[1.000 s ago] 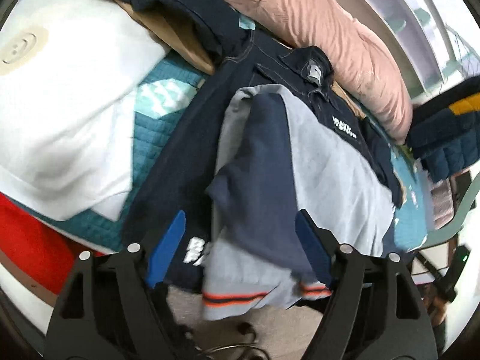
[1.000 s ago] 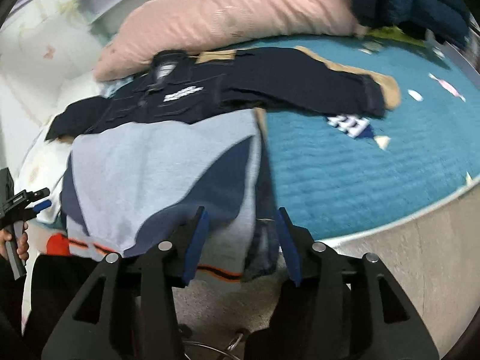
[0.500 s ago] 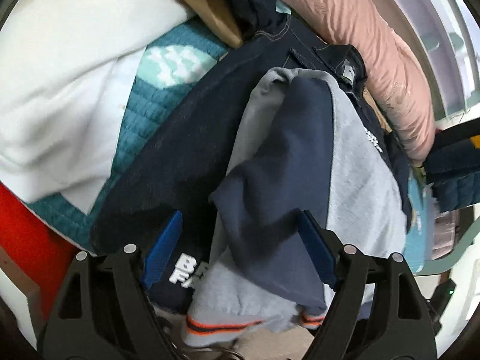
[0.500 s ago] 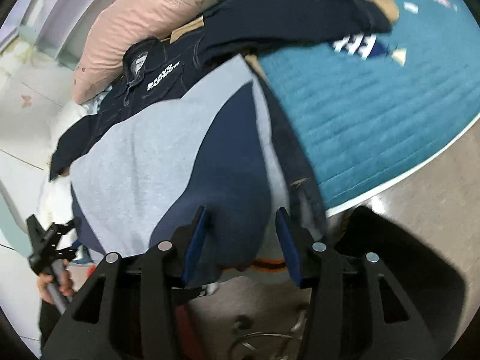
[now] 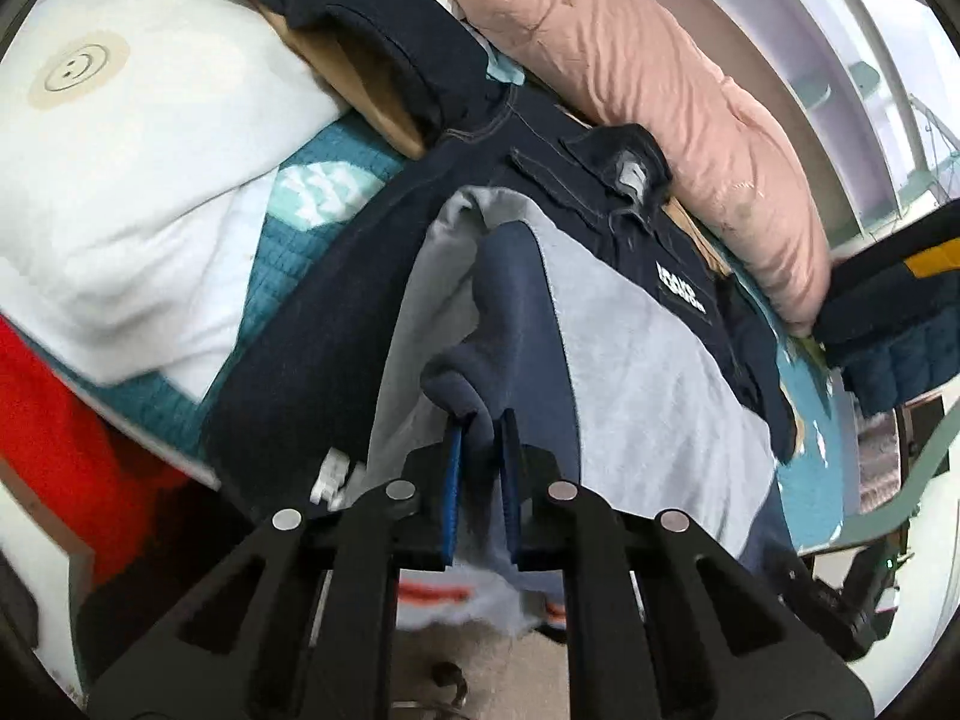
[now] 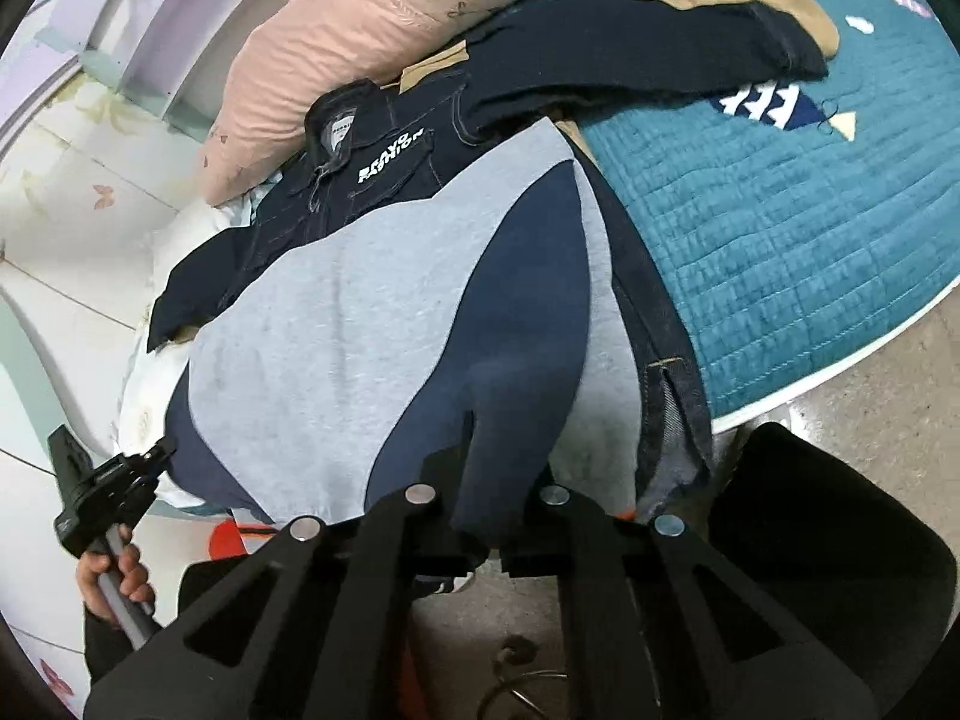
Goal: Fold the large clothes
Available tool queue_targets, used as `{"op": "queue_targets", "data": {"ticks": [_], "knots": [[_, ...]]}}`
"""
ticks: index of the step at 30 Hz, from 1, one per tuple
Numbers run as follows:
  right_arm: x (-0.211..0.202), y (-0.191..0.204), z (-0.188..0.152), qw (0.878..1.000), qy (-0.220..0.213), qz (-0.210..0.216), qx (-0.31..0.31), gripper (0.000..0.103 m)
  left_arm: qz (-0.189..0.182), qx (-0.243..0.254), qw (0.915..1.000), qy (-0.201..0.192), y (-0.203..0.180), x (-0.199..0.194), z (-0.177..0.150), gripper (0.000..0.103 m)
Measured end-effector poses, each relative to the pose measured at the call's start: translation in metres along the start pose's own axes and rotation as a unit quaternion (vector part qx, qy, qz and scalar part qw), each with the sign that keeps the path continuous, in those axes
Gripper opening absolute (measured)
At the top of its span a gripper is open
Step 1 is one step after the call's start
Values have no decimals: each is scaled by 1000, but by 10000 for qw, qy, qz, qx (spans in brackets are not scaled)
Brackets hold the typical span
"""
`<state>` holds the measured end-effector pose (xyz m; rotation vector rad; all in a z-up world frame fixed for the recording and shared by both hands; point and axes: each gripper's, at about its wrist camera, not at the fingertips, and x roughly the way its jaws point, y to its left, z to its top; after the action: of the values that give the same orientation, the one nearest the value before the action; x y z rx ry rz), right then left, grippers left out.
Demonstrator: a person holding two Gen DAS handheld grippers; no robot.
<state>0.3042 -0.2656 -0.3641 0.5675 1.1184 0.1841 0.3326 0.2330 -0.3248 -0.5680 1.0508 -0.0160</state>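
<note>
Left tool (image 5: 480,468) clenched on a navy fold of the grey-and-navy sweatshirt (image 5: 630,360) at the bed's near edge. The sweatshirt, soft fleece, hangs over that edge onto a dark denim jacket (image 5: 336,312). White pillow (image 5: 132,180) at far left, pink pillow (image 5: 648,96) along the back. Right tool (image 6: 486,498) clenched on the sweatshirt's navy panel (image 6: 510,330) — open quilted teal bedspread (image 6: 780,228) to its right.

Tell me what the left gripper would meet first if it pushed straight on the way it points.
The left gripper is already shut on the navy sleeve of the grey sweatshirt. Straight on, it would likely press that sleeve into the sweatshirt's body, with the dark denim jacket underneath.
</note>
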Motion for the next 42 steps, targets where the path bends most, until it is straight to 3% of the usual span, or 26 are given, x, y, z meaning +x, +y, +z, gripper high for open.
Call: {"op": "queue_targets", "data": {"ticks": [4,5,7,9,11,14,15,17,19,20,23,26,29,33,34,38,42], "knots": [[13,-10,-10,9989,337,-330,-27,5,388,100,9987,310,7,7,-18,11],[22,-16,-12,9978,480,-451,49,10,506,53,9971,558,14,21,-21,12],[31,-22,-13,9958,529,-739,84,19,505,-211,9961,695,24,35,-22,17],[26,-20,-13,9948,467,-906,38,23,531,-449,9950,720,27,33,-20,28],[10,-8,-10,9894,228,-1382,-381,31,645,-506,9951,550,26,18,-16,53],[-16,10,-2,9803,-294,-1778,-808,32,571,-430,9974,66,18,-8,-7,62],[-21,18,0,9777,-438,-1816,-963,32,574,-281,9979,-41,11,-12,-1,70],[-26,41,3,9770,-628,-1551,-1320,28,495,-92,9987,-127,1,-9,5,81],[-20,67,4,9797,-589,-1033,-1615,6,387,-26,9992,6,-3,-1,10,81],[-9,85,5,9795,-453,-784,-1802,1,205,-56,9998,55,-9,5,13,81],[25,129,8,9786,-223,-155,-2042,0,-74,199,9997,95,-29,16,15,81],[64,162,17,9743,46,-147,-2248,0,100,500,9986,114,-45,30,16,81],[102,181,26,9715,191,-309,-2342,0,-125,239,9990,361,-34,44,18,81],[166,161,29,9706,981,-617,-2112,0,-215,-56,9986,476,-11,52,19,82],[176,156,25,9716,973,-579,-2078,0,-251,-61,9986,470,-9,52,19,82],[167,153,27,9757,870,-473,-1954,0,-413,-71,9982,420,-4,44,19,82],[127,159,18,9774,549,-338,-2013,2,-383,-170,9986,334,11,28,14,85]]}}
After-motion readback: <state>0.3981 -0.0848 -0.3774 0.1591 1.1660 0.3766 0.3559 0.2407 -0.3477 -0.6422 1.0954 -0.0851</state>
